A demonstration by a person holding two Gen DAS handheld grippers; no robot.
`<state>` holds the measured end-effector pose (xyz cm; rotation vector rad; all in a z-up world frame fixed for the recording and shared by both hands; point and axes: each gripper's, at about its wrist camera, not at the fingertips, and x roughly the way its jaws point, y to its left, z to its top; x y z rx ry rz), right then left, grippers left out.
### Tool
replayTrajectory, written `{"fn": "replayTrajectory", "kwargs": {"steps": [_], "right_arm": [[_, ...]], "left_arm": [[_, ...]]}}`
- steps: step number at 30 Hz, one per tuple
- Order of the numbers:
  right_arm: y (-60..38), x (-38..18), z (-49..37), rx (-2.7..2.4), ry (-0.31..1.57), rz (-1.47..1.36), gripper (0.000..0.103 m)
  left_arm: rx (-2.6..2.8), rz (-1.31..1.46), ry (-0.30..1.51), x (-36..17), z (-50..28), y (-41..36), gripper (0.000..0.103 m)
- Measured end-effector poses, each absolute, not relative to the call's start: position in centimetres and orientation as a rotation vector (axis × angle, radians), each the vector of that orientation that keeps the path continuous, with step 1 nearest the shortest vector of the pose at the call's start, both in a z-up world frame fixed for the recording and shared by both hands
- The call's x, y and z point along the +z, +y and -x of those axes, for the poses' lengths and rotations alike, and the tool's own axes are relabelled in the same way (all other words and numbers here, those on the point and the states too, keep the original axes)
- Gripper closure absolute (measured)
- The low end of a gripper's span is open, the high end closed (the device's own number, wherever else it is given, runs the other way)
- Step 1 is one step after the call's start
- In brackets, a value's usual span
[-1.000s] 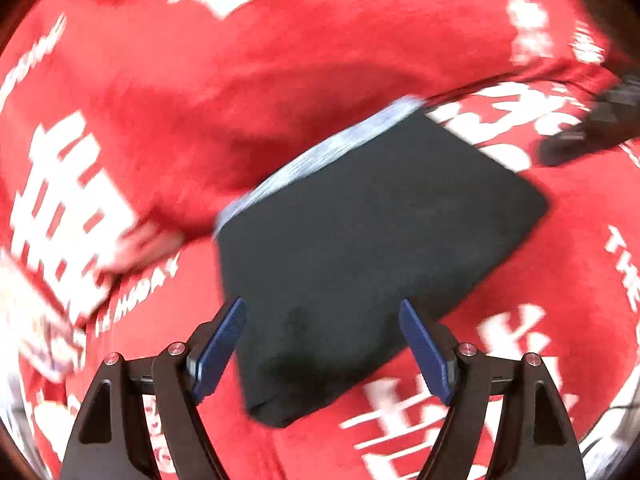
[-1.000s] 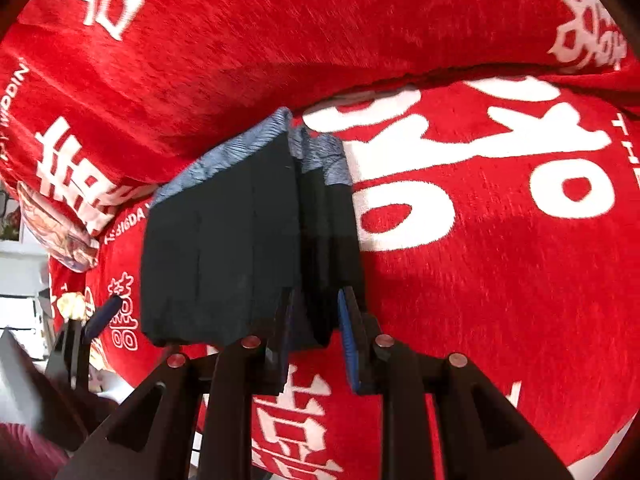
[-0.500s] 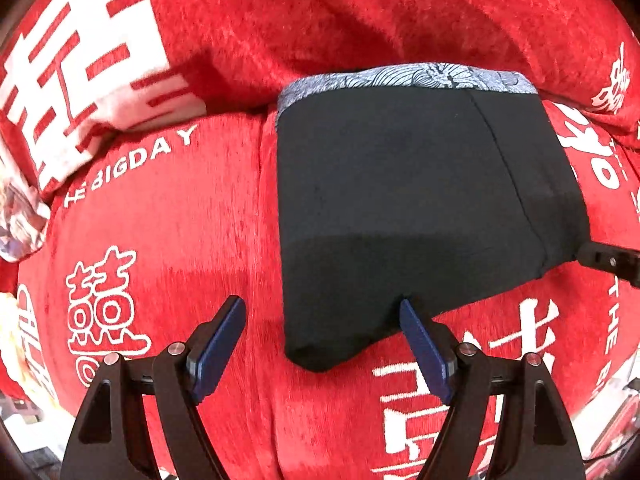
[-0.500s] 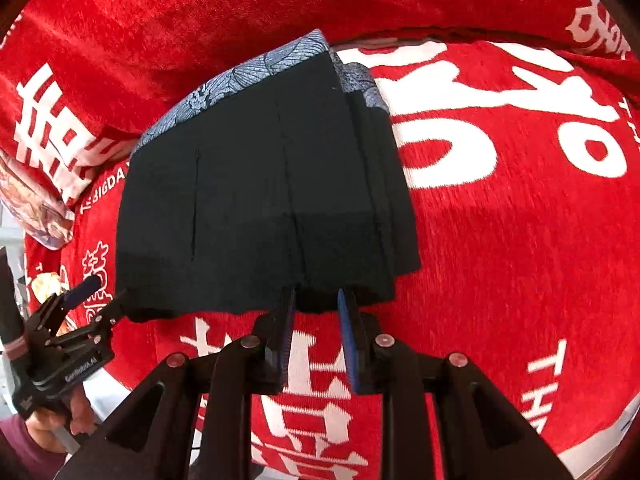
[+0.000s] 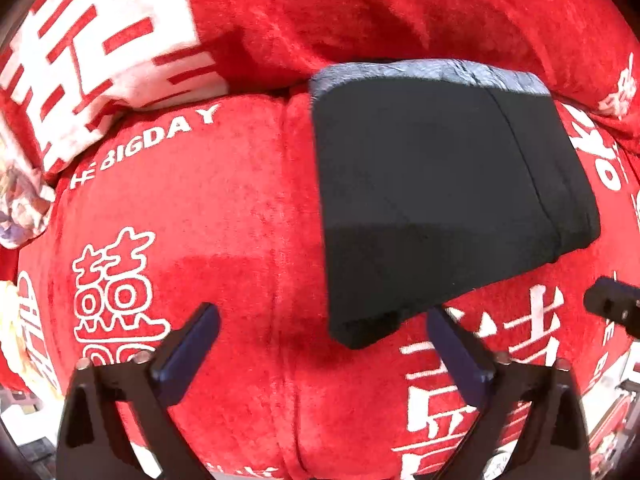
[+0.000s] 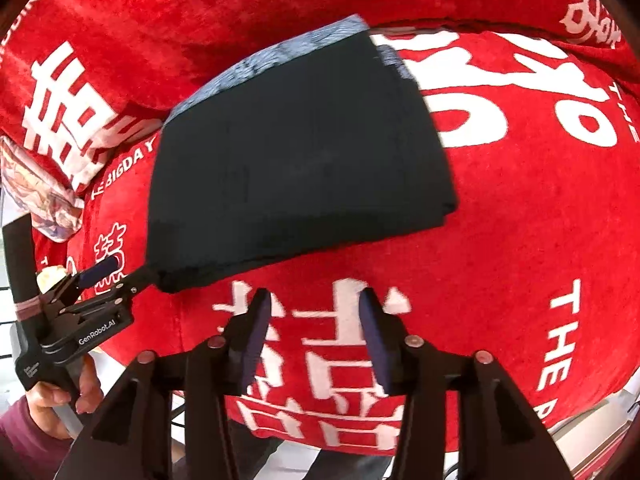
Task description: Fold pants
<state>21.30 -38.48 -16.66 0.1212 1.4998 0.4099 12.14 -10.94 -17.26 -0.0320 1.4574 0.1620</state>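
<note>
Lying folded flat on the red blanket (image 5: 224, 216): black pants (image 5: 432, 200). Hanging just off the pants' near edge, both spread wide and gripping nothing: left tongs (image 5: 320, 344), right tongs (image 6: 314, 332).

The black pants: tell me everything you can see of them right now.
The black pants lie folded into a compact, layered rectangle of dark, matte fabric on the red cover. A grey-blue patterned waistband runs along the far edge. Stacked fold edges show at the right side. Neither the left gripper nor the right gripper holds them; both are open.
</note>
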Motion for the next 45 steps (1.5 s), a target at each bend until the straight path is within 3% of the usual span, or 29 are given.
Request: {"fn": "replayTrajectory", "kwargs": {"steps": [10,14,21,37,45], "right_arm": [[-35.4,-16.0,-20.4,0.405,1.494,-0.100,0.020],[-33.9,-15.9,-19.8,0.403,1.461,-0.017,0.000],[-31.4,-15.4,-19.3,0.422,1.470,0.082,0.000],[-33.2,-15.8,-19.0,0.338,1.523,-0.061,0.000],[-37.4,-14.3,-20.9,0.411,1.463,-0.206,0.000]], "left_arm": [[0.147,-0.002,1.471,-17.1,-12.3,-9.3,0.000],[0.139,-0.002,1.472,-16.9,-12.4,-8.5,0.000],[0.123,0.016,1.473,-16.6,-12.4,-7.1,0.000],[0.098,0.091,1.475,-16.8,-12.5,-5.0,0.000],[0.107,0.169,1.465,-17.1,-14.9,-5.9,0.000]]}}
